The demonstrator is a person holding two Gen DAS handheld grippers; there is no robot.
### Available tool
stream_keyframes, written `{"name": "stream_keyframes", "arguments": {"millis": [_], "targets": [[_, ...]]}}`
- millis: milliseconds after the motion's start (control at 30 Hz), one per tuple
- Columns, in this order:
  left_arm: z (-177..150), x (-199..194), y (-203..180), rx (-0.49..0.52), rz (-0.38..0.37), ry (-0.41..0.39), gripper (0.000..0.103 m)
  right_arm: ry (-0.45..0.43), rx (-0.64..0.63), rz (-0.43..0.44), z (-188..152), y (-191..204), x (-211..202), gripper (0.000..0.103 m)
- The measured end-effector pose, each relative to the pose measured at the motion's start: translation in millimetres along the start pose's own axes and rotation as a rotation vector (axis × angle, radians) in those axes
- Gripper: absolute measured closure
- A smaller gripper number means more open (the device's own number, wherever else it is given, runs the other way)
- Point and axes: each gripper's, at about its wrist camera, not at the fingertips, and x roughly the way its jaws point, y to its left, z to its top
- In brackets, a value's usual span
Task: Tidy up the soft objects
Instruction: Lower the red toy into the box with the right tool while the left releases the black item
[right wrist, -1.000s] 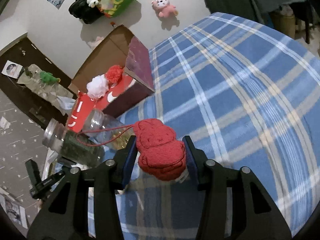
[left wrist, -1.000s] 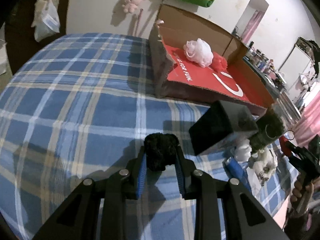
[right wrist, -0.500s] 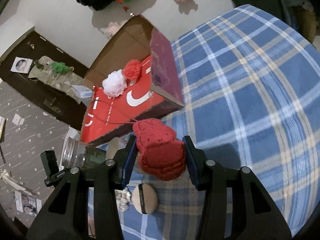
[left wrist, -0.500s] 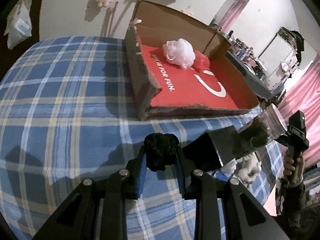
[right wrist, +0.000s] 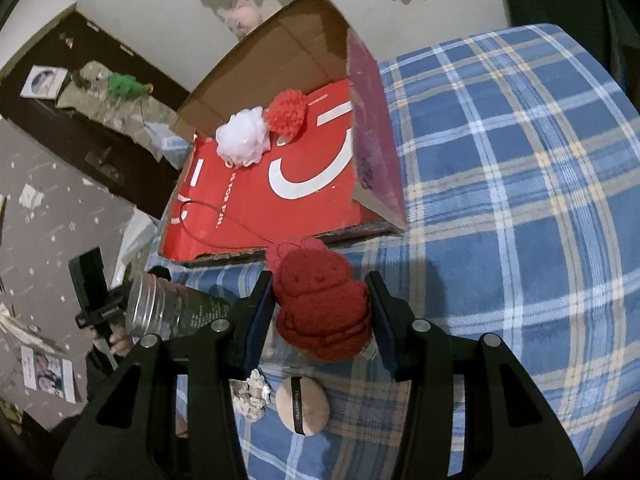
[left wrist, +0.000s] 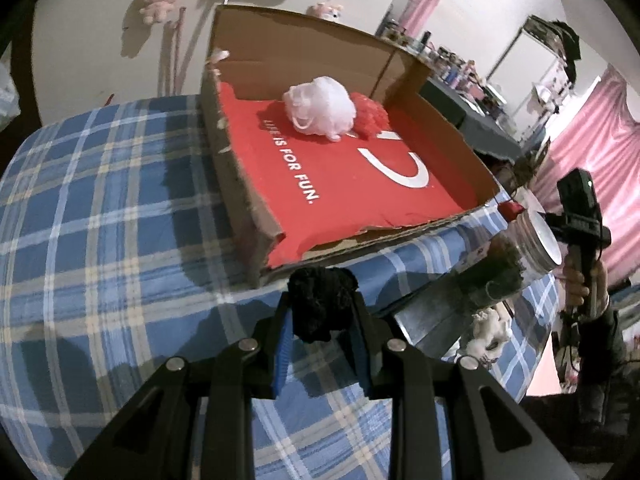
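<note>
Soft things over plaid bed [left wrist: 100, 240], cardboard box [left wrist: 240, 184] ahead.
Left tongs [left wrist: 322, 332] clench fuzzy black pompom [left wrist: 320, 300]; right tongs [right wrist: 320, 312] pinch knitted red plush [right wrist: 320, 308].

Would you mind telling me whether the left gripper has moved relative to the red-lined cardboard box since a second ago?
Yes. The left gripper has moved toward the cardboard box, whose near corner now sits just beyond it.

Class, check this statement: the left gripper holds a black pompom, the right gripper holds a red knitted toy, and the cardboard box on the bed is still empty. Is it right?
Not quite. The cardboard box is not empty: a white pompom and a red pompom lie inside, as the left wrist view shows. The rest stands: the left gripper holds the black pompom, and the right gripper holds the red knitted toy.
</note>
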Motion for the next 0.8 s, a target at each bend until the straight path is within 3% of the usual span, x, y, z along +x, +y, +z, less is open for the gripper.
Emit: {"name": "stream_keyframes", "arguments": {"millis": [600, 800], "targets": [[40, 20, -40, 0.136, -0.006, 0.042, 0.075, 0.078, -0.146, -0.058, 26, 44, 27, 0.058], [60, 30, -48, 0.145, 0.031, 0.037, 0.075, 0.061, -0.202, -0.097, 43, 64, 34, 0.058]]}}
